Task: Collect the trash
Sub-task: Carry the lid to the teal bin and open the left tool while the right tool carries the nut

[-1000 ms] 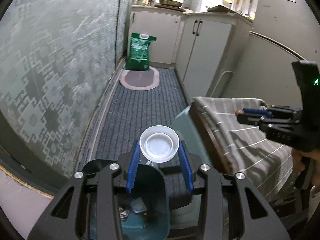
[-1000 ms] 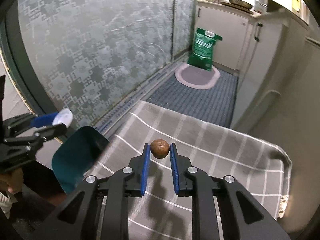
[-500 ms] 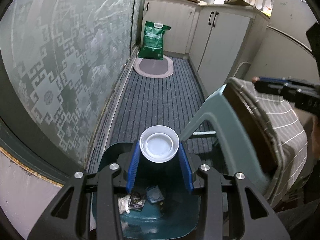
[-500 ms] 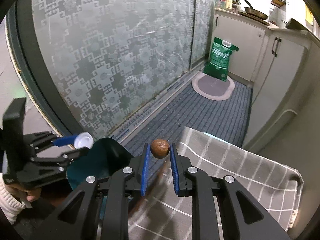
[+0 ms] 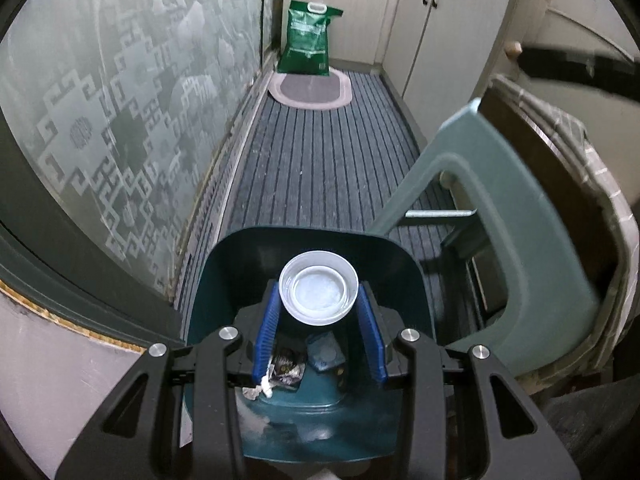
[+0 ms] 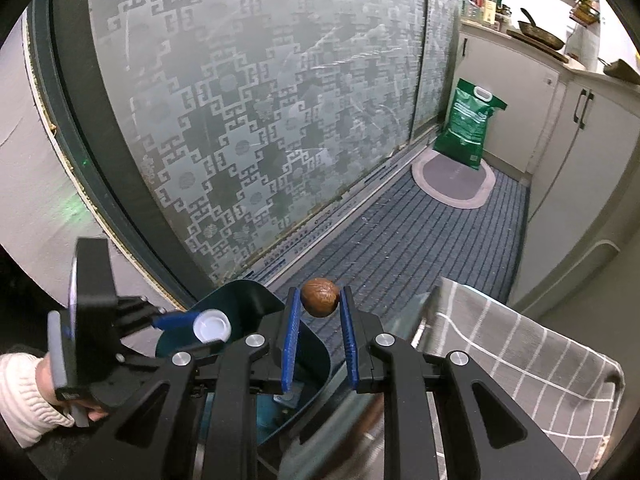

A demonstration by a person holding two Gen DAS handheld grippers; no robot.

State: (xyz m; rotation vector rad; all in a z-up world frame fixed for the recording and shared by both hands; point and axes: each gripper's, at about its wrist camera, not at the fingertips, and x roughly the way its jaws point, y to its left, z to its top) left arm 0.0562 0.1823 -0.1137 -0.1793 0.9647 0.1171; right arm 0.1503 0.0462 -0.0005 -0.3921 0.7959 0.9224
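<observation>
The left gripper (image 5: 319,320) hangs over the open bin (image 5: 208,280), clamped on a white lid (image 5: 319,293), ready to drop it in. The right gripper (image 6: 319,322) pinches a nut (image 6: 319,297) near the bin's rim for the same reason.

The floor (image 5: 320,168) is covered by a dark grey ribbed mat running along the frosted patterned glass door. At its far end lies an oval rug (image 5: 311,90), with a green sack (image 5: 309,40) standing on it against the cabinets. Nearer, a dark teal bin (image 5: 224,280) stands on the mat, beside a pale green stool (image 5: 500,200). A checked cloth covers the desk (image 6: 520,344).
</observation>
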